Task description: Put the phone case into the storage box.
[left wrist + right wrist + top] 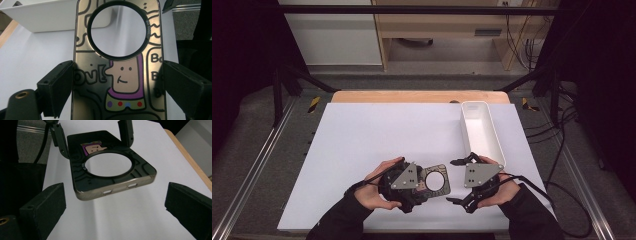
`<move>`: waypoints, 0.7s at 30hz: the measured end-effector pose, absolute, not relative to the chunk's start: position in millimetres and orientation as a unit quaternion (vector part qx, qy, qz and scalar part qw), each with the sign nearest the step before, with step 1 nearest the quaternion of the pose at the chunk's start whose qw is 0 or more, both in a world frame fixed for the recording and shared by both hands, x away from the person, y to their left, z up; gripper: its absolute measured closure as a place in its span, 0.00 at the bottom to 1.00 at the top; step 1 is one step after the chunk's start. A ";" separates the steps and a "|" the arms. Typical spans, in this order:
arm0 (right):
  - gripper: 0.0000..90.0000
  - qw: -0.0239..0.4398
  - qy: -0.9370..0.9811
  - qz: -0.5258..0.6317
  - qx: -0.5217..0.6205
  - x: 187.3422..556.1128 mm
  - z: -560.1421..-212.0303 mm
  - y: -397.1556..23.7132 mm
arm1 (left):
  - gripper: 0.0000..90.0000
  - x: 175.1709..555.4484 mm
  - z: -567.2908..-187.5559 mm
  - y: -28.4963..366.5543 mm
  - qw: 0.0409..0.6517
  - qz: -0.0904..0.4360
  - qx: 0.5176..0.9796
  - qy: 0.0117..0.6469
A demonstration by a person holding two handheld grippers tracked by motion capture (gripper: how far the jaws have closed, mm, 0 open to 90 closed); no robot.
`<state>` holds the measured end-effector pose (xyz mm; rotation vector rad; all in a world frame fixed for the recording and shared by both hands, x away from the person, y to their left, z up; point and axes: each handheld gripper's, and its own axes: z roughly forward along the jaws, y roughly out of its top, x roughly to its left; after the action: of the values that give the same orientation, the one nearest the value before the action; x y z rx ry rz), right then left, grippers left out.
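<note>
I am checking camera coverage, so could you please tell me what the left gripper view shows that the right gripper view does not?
Left gripper view alone: the white rectangular plastic tray and the case's full cartoon face with coloured dots. Right gripper view alone: the case's end edge with its button cut-outs, and the wooden table edge. Both: the dark printed phone case with a round opening, clamped by the left hand-held gripper, above the white sheet.

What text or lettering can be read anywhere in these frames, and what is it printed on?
"ov!": doodle lettering on the phone case held in the left gripper.
"Bo", twice: at the case's edge, cut off by the jaw.
Small print on the camera ring: too blurred to read.
White bin: no text.
</note>
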<state>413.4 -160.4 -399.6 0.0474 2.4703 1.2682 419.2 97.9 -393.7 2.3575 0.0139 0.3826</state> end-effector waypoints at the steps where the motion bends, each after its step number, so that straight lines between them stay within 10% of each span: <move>1: 0.04 0.180 0.875 0.449 0.014 413.2 -399.7 -159.7 | 0.13 419.3 -393.5 97.4 0.367 0.147 0.918 0.004; 21: 0.06 0.166 0.876 0.454 -0.006 416.3 -402.7 -149.4 | 0.13 418.6 -393.8 89.8 0.374 0.134 0.918 -0.022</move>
<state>416.3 -149.4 -402.7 -0.0178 2.4935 1.2926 418.6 89.8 -393.8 2.3498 -0.0560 0.3434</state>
